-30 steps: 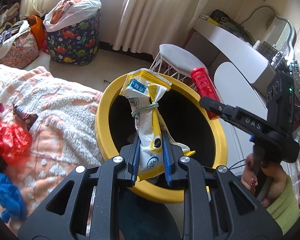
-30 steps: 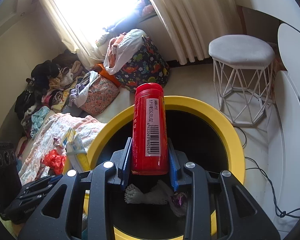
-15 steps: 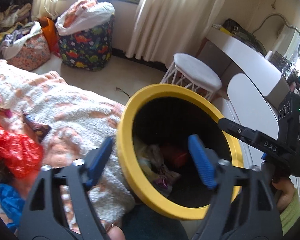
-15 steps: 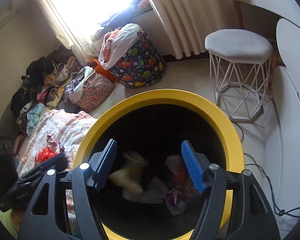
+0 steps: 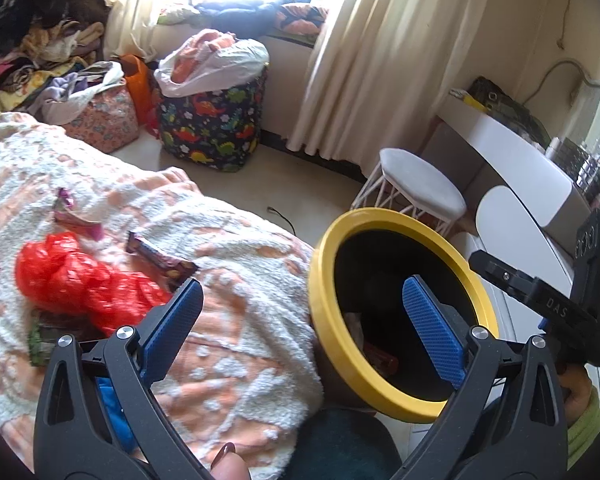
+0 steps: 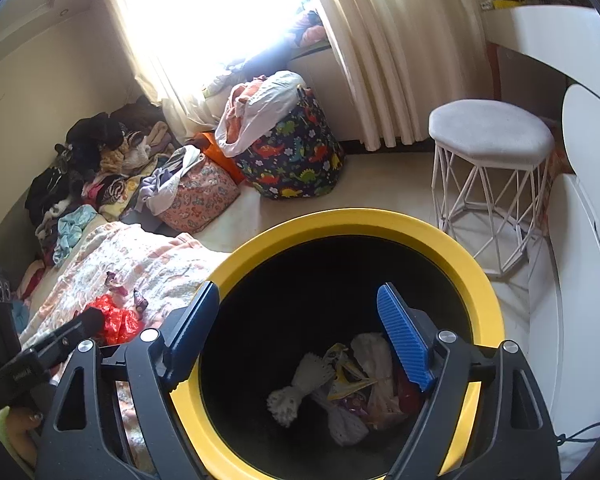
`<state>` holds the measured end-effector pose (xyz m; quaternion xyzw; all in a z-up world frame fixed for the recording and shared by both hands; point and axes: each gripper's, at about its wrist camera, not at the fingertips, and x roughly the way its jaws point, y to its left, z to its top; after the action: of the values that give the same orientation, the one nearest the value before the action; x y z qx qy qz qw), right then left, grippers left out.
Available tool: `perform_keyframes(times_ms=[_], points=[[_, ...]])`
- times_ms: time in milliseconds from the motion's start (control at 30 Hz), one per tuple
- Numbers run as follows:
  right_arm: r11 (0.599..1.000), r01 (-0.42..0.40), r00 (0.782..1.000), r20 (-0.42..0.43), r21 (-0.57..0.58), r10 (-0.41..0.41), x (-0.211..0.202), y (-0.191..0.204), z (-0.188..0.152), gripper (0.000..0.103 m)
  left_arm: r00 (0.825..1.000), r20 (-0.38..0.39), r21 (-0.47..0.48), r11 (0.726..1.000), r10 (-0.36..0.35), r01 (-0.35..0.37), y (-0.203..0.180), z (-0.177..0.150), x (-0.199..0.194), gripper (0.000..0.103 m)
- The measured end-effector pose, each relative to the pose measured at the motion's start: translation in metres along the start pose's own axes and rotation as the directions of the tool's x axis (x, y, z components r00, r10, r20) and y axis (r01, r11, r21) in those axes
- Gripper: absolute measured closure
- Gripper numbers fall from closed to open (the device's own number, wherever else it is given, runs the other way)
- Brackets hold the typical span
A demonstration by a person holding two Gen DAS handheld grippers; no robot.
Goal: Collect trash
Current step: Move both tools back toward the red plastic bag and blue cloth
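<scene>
A black bin with a yellow rim [image 5: 320, 280] [image 6: 352, 220] stands beside the bed. At its bottom lie a yellow wrapper [image 6: 348, 376], a white wad [image 6: 292, 396] and a red bottle [image 5: 380, 356]. My right gripper [image 6: 298, 288] hangs over the bin's mouth, its jaws opening with nothing between them. My left gripper [image 5: 300, 284] straddles the bin's left rim and the blanket, jaws also opening and empty. On the blanket lie a red plastic bag [image 5: 72, 276], a purple wrapper [image 5: 160, 260], a pink wrapper [image 5: 74, 216] and a blue item [image 5: 112, 408].
A white wire stool [image 6: 488, 140] stands behind the bin, with a white desk [image 5: 508, 148] to the right. A dinosaur-print hamper [image 5: 212, 120] and a floral bag [image 5: 104, 116] sit on the floor by the curtains. Clothes are piled at the far left [image 6: 96, 160].
Both grippers opened: the yellow wrapper left the left one and the red bottle the right, and both now lie in the bin. The left gripper swung left toward the bed.
</scene>
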<state>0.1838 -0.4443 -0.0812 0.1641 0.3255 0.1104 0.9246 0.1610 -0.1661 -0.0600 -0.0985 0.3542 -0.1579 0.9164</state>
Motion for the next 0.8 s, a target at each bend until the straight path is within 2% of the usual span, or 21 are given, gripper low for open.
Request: perform_keyframes(times_ms=[300,800], points=[[0.997,-0.039,0.999,0.029,-0.059,0.041,-0.007,0.034,-0.003,0.022,0.998,0.045,-0.037,0.999,0.032,-0.031,0.022,0.003,-0.021,0.011],[0.978,-0.133,0.99,0.013,-0.164,0.137,-0.006,0.101,-0.019,0.021,0.99,0.102,-0.091,0.992,0.093,-0.084,0.058,0.001,-0.058,0.011]])
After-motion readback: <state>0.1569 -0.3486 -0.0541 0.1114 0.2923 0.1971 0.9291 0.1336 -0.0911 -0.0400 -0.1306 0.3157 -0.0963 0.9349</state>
